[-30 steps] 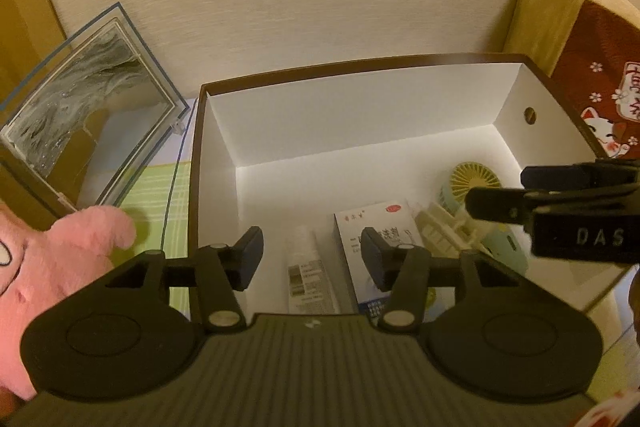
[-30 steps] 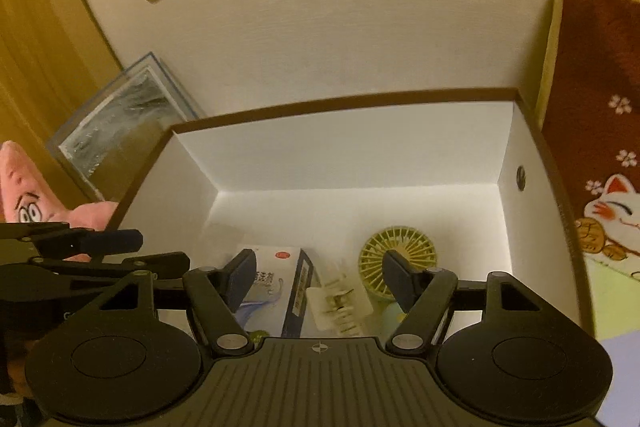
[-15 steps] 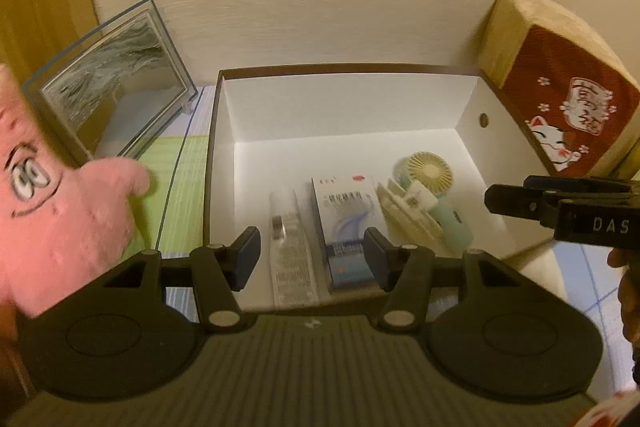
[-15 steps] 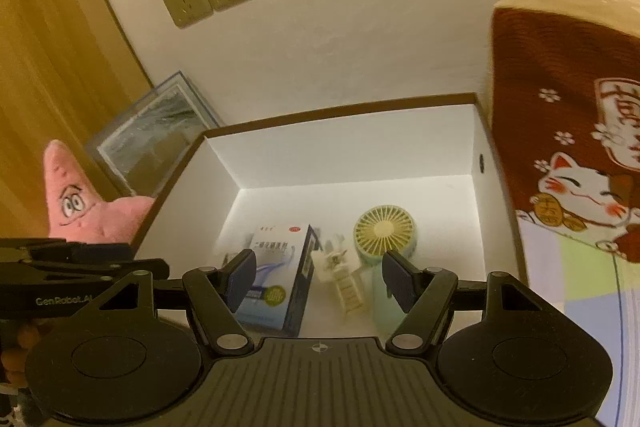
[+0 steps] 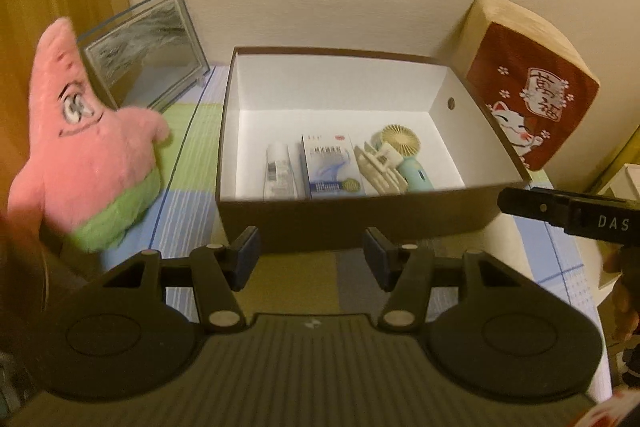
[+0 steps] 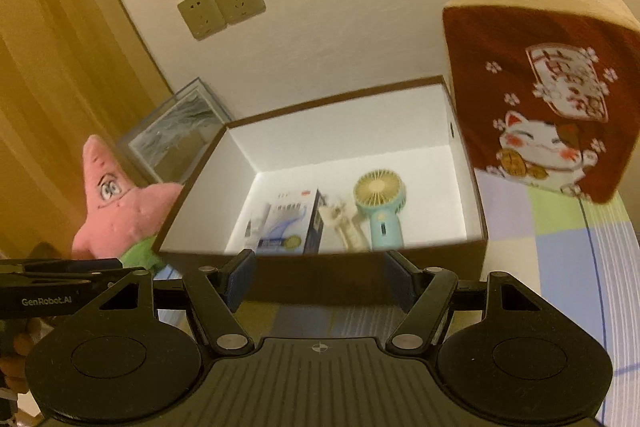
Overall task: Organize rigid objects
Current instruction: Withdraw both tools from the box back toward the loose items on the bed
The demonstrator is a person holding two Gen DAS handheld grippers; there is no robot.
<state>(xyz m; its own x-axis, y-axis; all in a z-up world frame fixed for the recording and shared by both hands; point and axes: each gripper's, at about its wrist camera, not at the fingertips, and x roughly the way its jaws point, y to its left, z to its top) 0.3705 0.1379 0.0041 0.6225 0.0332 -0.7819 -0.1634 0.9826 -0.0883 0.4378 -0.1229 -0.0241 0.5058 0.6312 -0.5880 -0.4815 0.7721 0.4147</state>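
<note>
Left gripper [image 5: 310,259] fingers stood apart with nothing between, having just spread a little wider; right gripper [image 6: 320,285] fingers likewise parted and empty. Both hovered just short of the brown box [image 5: 360,215], clear of its near wall. Inside, laid side by side along the near wall, probably to keep things tidy: white tube [image 5: 278,169], medicine carton [image 5: 330,167], cream hair clip [image 5: 380,169], mint handheld fan [image 5: 404,155]. Beside the box on the table, left out as soft: pink starfish plush [image 5: 92,155], cat-print cushion [image 5: 532,95].
</note>
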